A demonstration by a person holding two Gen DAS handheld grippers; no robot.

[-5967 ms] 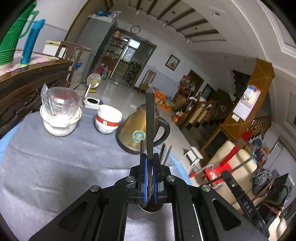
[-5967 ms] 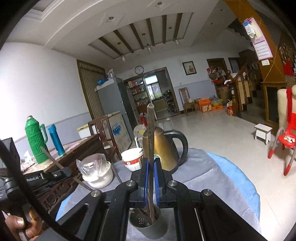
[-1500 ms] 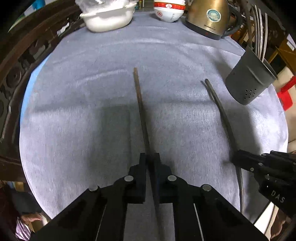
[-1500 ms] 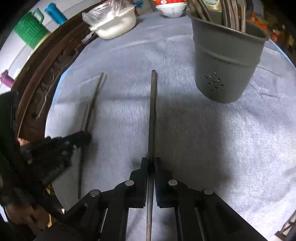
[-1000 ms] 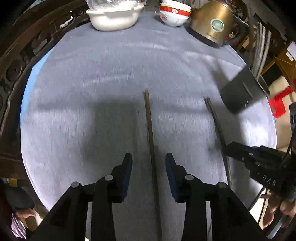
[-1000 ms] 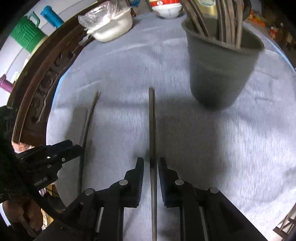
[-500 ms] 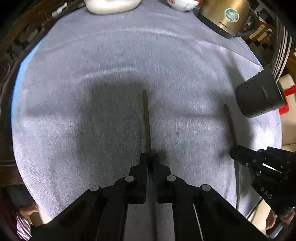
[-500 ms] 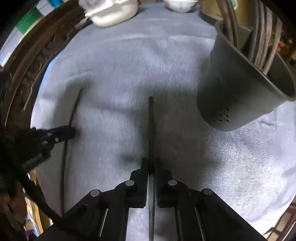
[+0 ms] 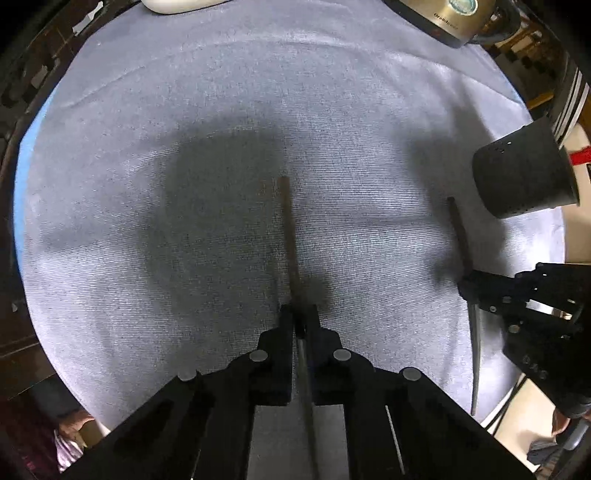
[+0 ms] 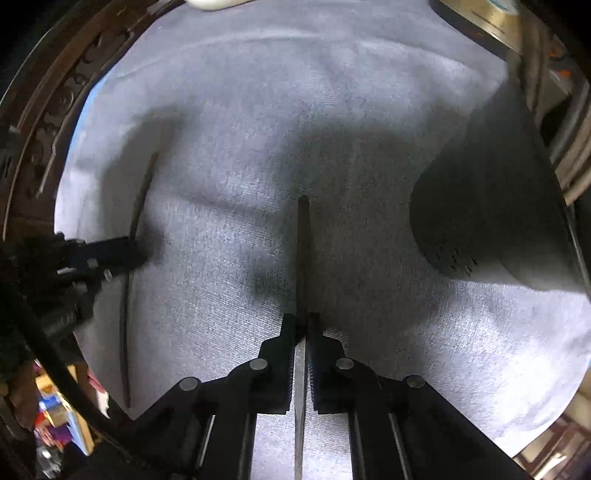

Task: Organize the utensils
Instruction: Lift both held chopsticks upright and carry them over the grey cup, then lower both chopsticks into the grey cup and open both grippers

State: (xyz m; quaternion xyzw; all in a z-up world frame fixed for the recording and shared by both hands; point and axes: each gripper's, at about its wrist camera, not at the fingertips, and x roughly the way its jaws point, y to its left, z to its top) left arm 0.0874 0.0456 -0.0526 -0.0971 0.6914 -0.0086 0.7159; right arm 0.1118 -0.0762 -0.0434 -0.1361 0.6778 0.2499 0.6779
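My left gripper [image 9: 300,320] is shut on a long dark utensil [image 9: 289,229] that points away over the grey tablecloth [image 9: 221,110]. My right gripper [image 10: 302,326] is shut on a second dark utensil [image 10: 303,251]. In the left wrist view the right gripper [image 9: 476,291] and its utensil [image 9: 458,229] show at the right, beside the dark grey utensil holder [image 9: 517,177]. In the right wrist view the holder [image 10: 487,214] stands close at the right with several utensils in it; the left gripper [image 10: 125,251] and its utensil [image 10: 138,206] show at the left.
A brass kettle [image 9: 447,18] and a white bowl [image 9: 177,3] stand at the table's far edge. A carved dark wooden rim [image 10: 48,122] borders the table on the left. The table's edge drops off close behind both grippers.
A second ago both grippers stood open around the utensils on the cloth; both have shut on them. Both views have since dropped closer to the cloth, and the holder looms larger at the right.
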